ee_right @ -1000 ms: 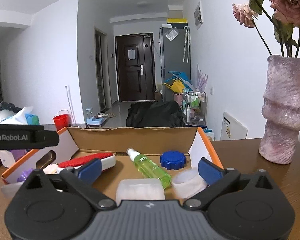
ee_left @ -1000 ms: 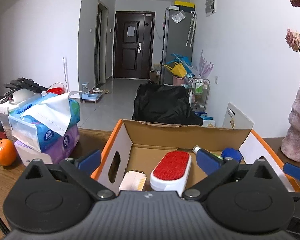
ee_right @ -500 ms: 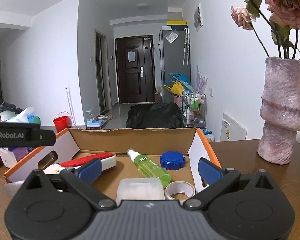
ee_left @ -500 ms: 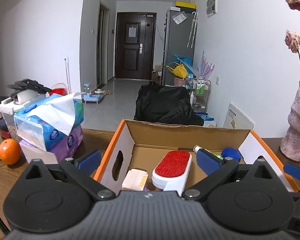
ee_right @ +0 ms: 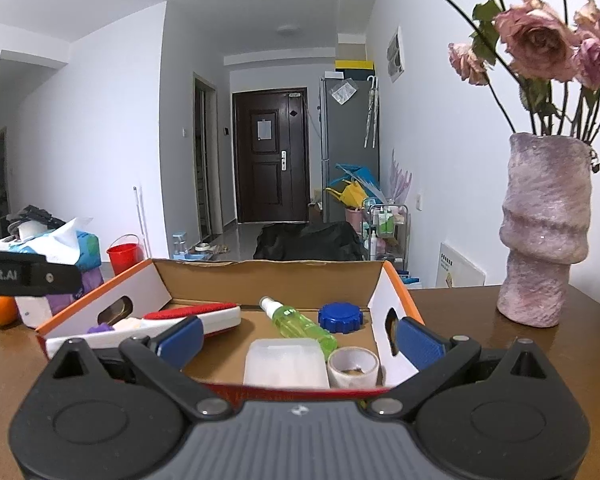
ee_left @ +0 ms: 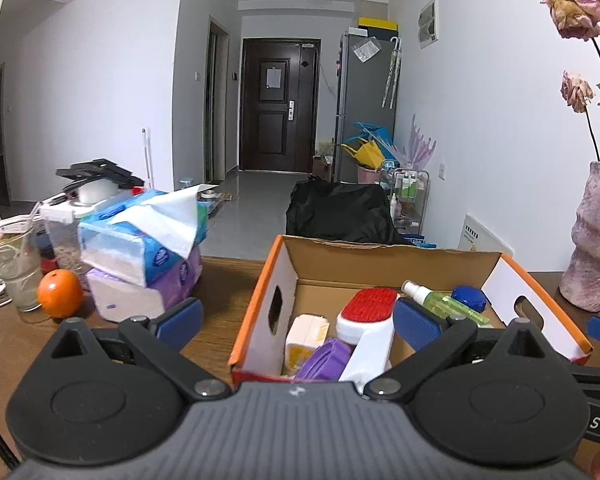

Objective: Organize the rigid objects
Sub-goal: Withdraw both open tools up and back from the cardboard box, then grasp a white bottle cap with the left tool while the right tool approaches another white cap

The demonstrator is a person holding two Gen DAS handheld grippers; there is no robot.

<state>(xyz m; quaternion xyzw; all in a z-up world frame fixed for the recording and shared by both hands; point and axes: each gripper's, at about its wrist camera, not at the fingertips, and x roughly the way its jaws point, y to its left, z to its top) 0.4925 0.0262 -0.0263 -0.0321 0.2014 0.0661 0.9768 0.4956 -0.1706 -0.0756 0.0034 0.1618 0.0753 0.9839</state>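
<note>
An orange-edged cardboard box (ee_left: 396,258) (ee_right: 268,276) stands on the wooden table. It holds a red-and-white lint brush (ee_left: 370,320) (ee_right: 196,314), a green spray bottle (ee_right: 298,324) (ee_left: 440,300), a blue lid (ee_right: 340,314) (ee_left: 468,297), a clear plastic container (ee_right: 286,362), a tape roll (ee_right: 354,366), a purple item (ee_left: 324,360) and a yellow-white pack (ee_left: 306,332). My left gripper (ee_left: 296,320) is open and empty before the box's left near corner. My right gripper (ee_right: 296,338) is open and empty just before the box's near wall.
Stacked tissue packs (ee_left: 140,248), an orange (ee_left: 59,294) and a glass with a straw (ee_left: 14,264) stand left of the box. A pink vase with dried roses (ee_right: 544,232) (ee_left: 596,236) stands to its right.
Both grippers have pulled back from the box and risen a little. The tape roll that was between the right gripper's fingers now lies in the box.
</note>
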